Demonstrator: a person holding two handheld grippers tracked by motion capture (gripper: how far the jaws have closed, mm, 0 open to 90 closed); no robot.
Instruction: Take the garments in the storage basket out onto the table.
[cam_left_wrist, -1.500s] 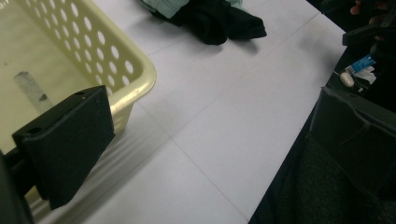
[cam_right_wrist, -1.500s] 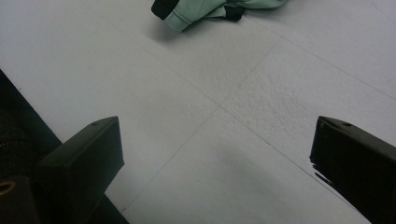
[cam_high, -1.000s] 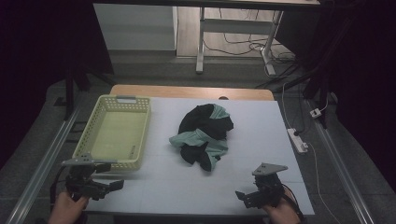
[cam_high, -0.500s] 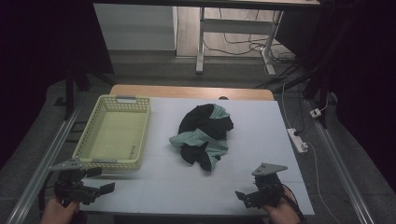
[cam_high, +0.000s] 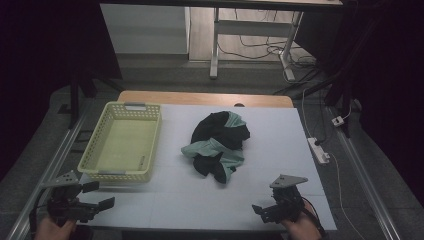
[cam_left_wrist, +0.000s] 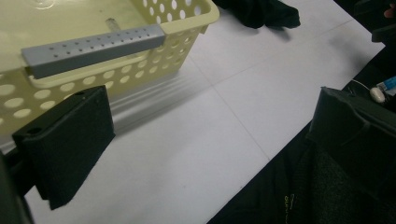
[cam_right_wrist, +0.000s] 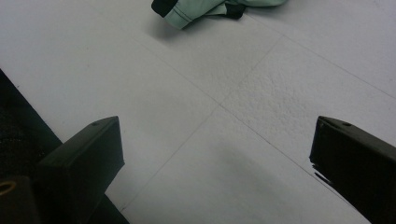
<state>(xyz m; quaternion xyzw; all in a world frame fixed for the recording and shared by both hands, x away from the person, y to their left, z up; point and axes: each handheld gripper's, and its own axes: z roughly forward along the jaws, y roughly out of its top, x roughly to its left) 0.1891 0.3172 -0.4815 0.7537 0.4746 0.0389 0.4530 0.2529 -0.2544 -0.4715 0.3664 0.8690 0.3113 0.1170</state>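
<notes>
Both grippers, left (cam_high: 95, 196) and right (cam_high: 262, 211), wait at the desk's (cam_high: 280, 145) near edge with fingers apart and holding nothing, well short of the garment (cam_high: 217, 145) heaped mid-desk beside the empty basket (cam_high: 125, 142), likely its destination.

Place: a lab or recording room, dimly lit
Table (cam_high: 280, 150): covered with white sheets, aluminium rails (cam_high: 372, 185) on both sides
Floor: grey carpet, power strip (cam_high: 318, 151) and loose cables (cam_high: 260, 49)
Background: a metal-legged desk (cam_high: 216, 42), dark curtains around
</notes>
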